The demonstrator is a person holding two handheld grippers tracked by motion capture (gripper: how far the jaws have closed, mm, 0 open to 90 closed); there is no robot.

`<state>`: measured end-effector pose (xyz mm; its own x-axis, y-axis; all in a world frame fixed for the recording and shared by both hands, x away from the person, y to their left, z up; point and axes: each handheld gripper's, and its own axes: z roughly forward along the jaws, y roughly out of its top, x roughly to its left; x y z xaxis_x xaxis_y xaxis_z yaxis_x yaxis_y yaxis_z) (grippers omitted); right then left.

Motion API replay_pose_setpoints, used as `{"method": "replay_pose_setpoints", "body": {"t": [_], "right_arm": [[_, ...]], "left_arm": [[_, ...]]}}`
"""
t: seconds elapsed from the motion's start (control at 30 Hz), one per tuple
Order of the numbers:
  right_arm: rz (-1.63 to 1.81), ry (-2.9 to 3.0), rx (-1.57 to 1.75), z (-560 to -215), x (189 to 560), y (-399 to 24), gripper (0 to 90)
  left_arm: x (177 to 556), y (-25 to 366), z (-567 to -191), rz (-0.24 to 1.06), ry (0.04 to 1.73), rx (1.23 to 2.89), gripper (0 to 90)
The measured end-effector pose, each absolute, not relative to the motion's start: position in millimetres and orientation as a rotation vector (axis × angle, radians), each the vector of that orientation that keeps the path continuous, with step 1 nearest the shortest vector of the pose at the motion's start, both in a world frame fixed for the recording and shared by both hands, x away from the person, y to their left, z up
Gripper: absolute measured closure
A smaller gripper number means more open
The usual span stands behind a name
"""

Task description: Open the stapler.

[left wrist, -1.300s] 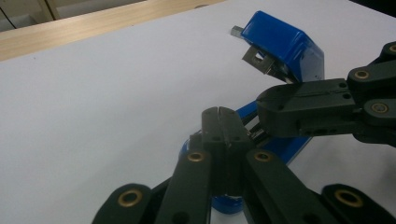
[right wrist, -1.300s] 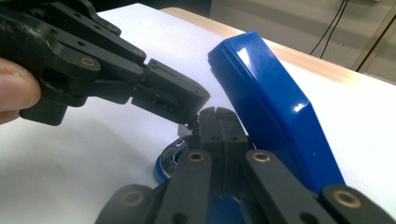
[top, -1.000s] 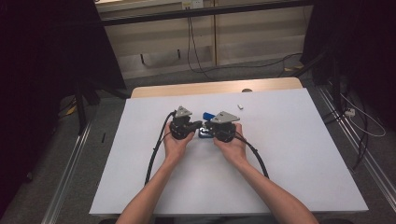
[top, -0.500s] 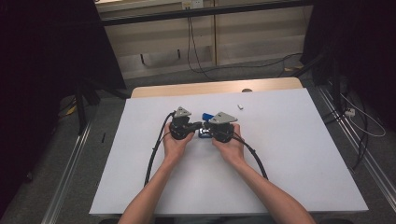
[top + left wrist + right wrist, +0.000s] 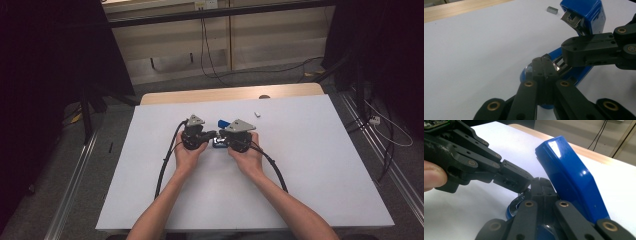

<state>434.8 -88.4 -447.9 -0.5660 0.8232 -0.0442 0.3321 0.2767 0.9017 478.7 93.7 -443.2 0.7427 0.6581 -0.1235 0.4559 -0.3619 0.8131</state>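
High view: the left gripper (image 5: 204, 136) and the right gripper (image 5: 227, 141) were seen meeting over a blue stapler (image 5: 222, 123) near the middle of the white table (image 5: 310, 165). Nothing had shifted since a second earlier, so a steady hold was judged to be in hand.

Left gripper view: its jaws were pressed together at the stapler's magazine rail (image 5: 560, 65), the lid (image 5: 584, 15) swung open above; a loose staple block (image 5: 552, 9) lay beyond.

Right gripper view: its jaws were likewise pressed together, tips against the stapler's base (image 5: 514, 211). Whether anything was pinched could not be told.
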Motion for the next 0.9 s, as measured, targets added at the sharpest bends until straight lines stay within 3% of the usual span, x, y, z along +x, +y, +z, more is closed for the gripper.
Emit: {"method": "replay_pose_setpoints", "body": {"t": [0.9], "right_arm": [[1.241,1.992,1.049,-440.5,432.3,-94.6,90.0]], "left_arm": [[478.1,93.4,-443.6,0.281,0.848,2.014,90.0]]}}
